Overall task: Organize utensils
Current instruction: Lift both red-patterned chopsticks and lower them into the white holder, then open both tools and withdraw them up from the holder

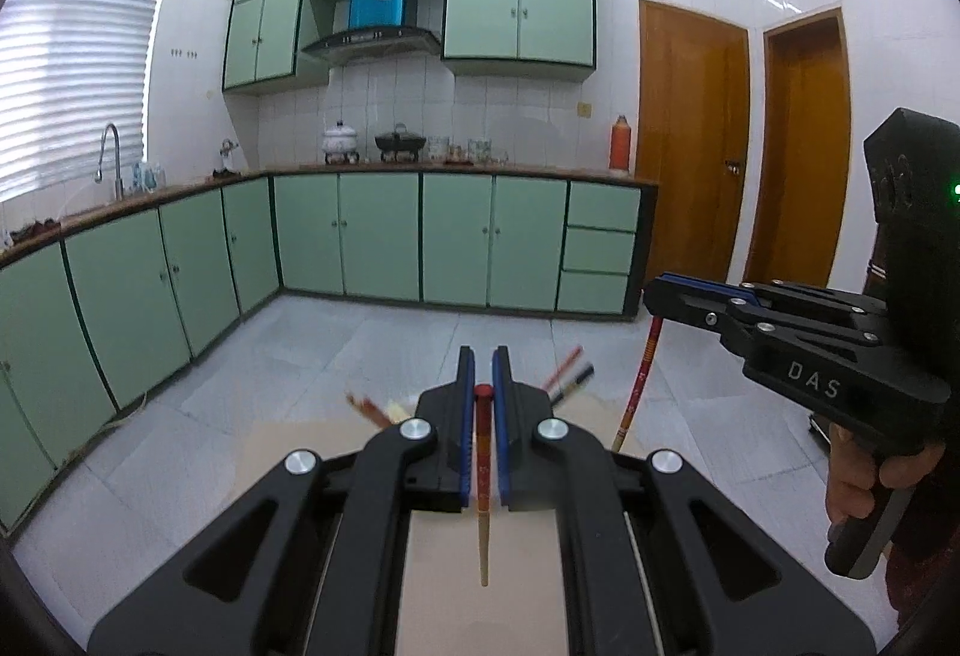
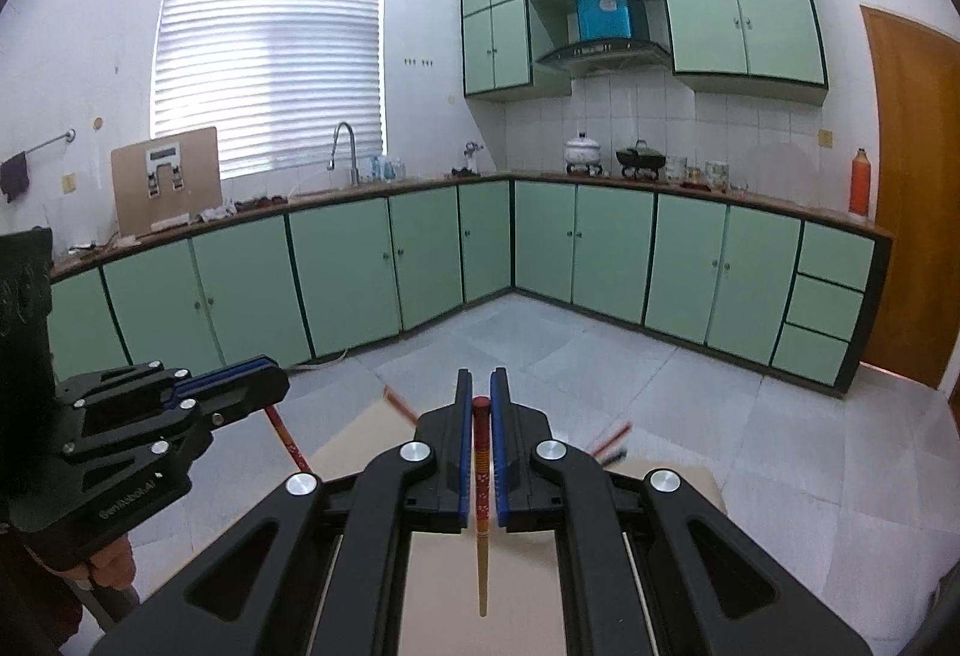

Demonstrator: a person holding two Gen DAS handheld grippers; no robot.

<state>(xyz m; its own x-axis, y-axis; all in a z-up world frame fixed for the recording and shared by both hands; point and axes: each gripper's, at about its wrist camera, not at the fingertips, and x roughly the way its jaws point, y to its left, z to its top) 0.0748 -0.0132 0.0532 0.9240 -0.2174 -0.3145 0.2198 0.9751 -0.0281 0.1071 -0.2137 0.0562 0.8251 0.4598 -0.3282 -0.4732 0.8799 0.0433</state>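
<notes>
Green kitchen cabinets lie far ahead. Left gripper and right gripper each clamp one chopstick; transport step; next, pair them.

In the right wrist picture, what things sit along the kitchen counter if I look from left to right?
Brown board → tap → white pot → black pot → orange flask.
</notes>
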